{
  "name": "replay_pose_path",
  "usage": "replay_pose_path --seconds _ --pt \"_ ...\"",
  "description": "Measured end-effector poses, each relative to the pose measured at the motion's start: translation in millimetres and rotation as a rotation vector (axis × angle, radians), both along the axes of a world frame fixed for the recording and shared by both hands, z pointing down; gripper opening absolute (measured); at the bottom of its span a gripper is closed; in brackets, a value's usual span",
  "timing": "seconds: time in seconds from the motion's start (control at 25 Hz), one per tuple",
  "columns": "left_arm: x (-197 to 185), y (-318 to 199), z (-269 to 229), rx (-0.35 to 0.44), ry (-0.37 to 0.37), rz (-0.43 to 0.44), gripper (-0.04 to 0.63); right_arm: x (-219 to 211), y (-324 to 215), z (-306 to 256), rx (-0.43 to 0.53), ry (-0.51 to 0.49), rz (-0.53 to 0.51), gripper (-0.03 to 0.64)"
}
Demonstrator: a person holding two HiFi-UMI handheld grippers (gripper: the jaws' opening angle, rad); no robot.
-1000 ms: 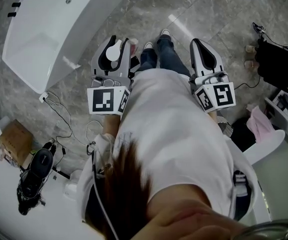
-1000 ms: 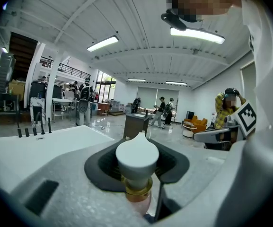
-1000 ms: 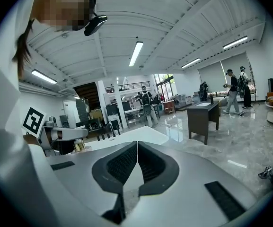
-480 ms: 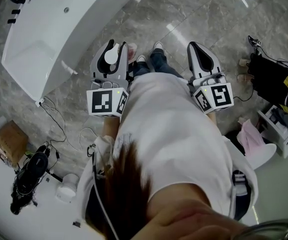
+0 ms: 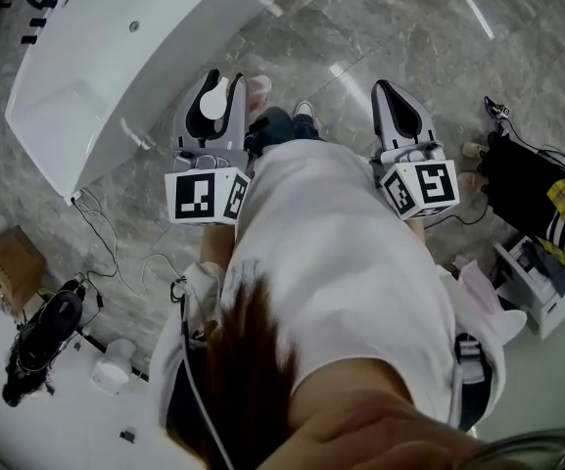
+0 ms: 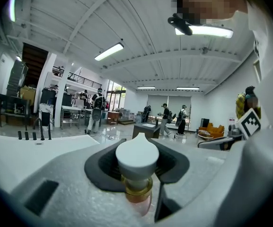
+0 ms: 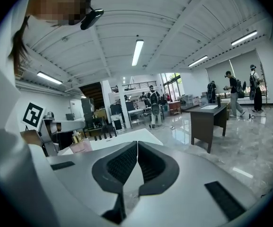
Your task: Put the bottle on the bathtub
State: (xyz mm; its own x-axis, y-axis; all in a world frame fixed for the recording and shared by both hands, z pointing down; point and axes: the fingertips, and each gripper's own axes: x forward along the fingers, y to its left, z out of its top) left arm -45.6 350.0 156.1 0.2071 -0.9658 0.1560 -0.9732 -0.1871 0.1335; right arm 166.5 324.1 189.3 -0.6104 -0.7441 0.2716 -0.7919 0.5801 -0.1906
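The left gripper [image 5: 221,76] is gripping the bottle [image 6: 137,161]. Its fingers [image 6: 101,167] are pressing on the bottle just below the white cap, so the cap is sticking up above the dark pads and the gold collar and pink body are hanging beneath them. The bottle is standing upright in the grip, carried in the air above the grey marble floor [image 5: 380,27]. It is near the long side of the white bathtub [image 5: 179,42] but not touching it.

The right gripper [image 5: 390,88] is hovering level on the other side of the person's white shirt [image 5: 341,262], well apart from the bathtub. Its fingers [image 7: 122,164] are meeting edge to edge with nothing between them.

The head view is showing both grippers from above and how the bathtub is lying diagonally to the left of the left gripper, yet there the bottle is showing only as a white cap and a sliver of pink. The left gripper view is showing the grip itself and the bathtub's rim with black fittings at lower left. The right gripper view is catching the bottle from the side, pink body under the left gripper, with the bathtub behind it.
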Motion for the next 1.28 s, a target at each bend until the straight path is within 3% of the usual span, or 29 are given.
replay_pose_path --seconds 0.6,1.28 --pt "-16 -60 5 -0.049 -0.012 -0.022 0.143 6 -54 13 -0.073 -0.009 0.039 0.012" --pt "-87 -197 11 -0.066 -0.022 0.077 0.143 -80 -189 6 -0.060 -0.004 0.105 0.012"
